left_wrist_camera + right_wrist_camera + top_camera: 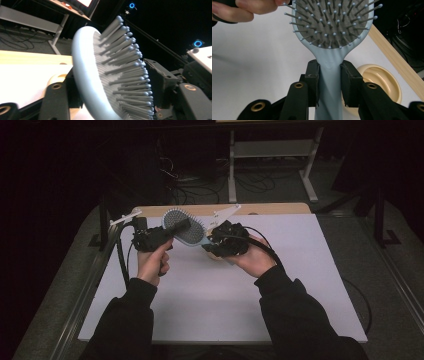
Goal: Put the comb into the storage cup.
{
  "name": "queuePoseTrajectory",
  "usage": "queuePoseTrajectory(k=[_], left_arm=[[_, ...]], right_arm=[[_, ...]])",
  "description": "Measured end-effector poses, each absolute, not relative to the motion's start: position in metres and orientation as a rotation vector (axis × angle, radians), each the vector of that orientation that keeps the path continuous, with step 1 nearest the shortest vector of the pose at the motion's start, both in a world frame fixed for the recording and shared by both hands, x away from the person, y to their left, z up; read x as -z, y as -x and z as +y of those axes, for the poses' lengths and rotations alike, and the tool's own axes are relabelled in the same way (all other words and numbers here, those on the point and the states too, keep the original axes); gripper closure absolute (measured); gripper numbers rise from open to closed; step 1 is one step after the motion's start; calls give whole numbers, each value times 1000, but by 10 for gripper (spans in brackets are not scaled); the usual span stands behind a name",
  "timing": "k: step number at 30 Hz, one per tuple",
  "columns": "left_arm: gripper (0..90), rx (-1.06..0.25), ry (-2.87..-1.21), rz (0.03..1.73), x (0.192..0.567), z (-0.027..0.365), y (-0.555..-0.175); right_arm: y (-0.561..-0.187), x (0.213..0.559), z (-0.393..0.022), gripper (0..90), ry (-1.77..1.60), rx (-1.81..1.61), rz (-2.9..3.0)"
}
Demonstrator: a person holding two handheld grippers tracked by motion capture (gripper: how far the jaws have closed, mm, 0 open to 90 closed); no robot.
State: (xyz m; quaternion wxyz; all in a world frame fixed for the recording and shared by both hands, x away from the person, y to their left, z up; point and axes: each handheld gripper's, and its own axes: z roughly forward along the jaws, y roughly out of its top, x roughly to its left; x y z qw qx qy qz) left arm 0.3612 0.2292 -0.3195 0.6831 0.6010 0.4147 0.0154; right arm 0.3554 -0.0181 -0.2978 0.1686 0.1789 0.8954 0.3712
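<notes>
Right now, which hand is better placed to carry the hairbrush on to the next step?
Right. The right gripper clamps the hairbrush handle squarely between both pads. The left gripper only brackets the bristled head, an awkward surface to grip.

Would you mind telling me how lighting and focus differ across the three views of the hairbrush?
High view: dim, dark surroundings, the white table the brightest area, hairbrush small but distinct. Left gripper view: the table glares to blank white, the nearest bristles look soft. Right gripper view: evenly lit, handle and right gripper sharp, the cream bowl slightly soft.
</notes>
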Motion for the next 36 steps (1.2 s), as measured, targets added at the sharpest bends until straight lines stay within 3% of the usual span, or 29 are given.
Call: queuePoseTrajectory(k=[10, 20, 36], left_arm=[[513, -79, -1345, 831, 307, 224, -357], [538, -143, -1445, 792, 294, 210, -358], [539, -198, -1493, 734, 277, 207, -366]], right_arm=[[-359, 297, -20, 668, -549, -1091, 2515], [-361, 300, -26, 637, -618, -1157, 2506], [-369, 301, -47, 250, -724, -1291, 2533]])
